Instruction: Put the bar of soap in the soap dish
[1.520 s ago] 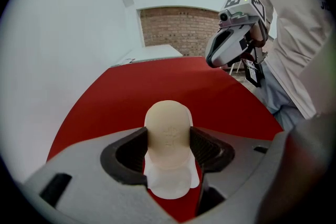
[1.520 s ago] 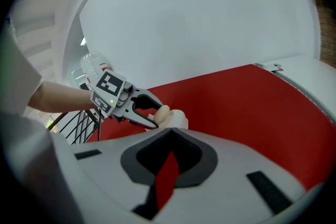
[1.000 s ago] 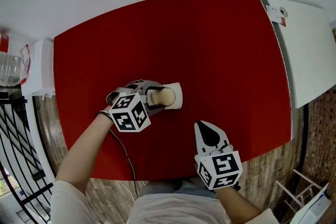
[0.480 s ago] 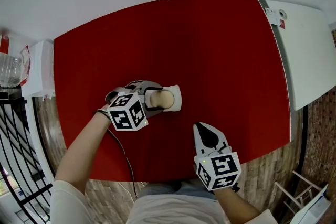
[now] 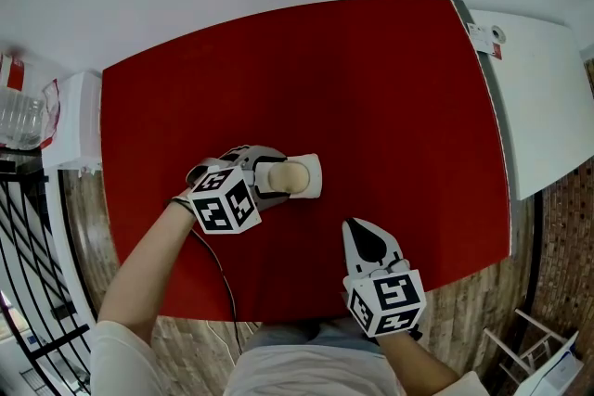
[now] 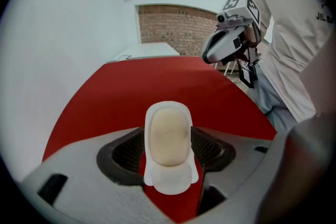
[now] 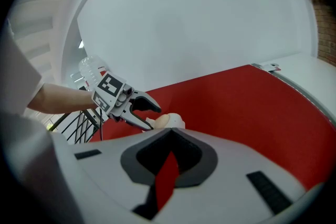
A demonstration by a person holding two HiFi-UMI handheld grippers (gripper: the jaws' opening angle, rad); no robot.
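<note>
A beige bar of soap [image 5: 290,173] lies in the white soap dish [image 5: 313,177] on the red table [image 5: 371,79]. My left gripper [image 5: 274,174] is open, its jaws flanking the soap's near end from the left. In the left gripper view the soap [image 6: 168,136] rests in the dish [image 6: 169,182] between the dark pads [image 6: 123,152]. The right gripper view shows that gripper [image 7: 147,113] with spread jaws beside the soap [image 7: 161,120]. My right gripper [image 5: 353,225] hovers near the table's front edge, shut and empty, apart from the dish.
A white counter [image 5: 548,97] adjoins the table's right side. At the far left a glass jar [image 5: 17,118] stands on a white unit, with a black railing [image 5: 28,246] below it. A white wall lies behind the table.
The left gripper has drawn back very slightly to the left from the dish. Soap, dish and right gripper stay where they were.
</note>
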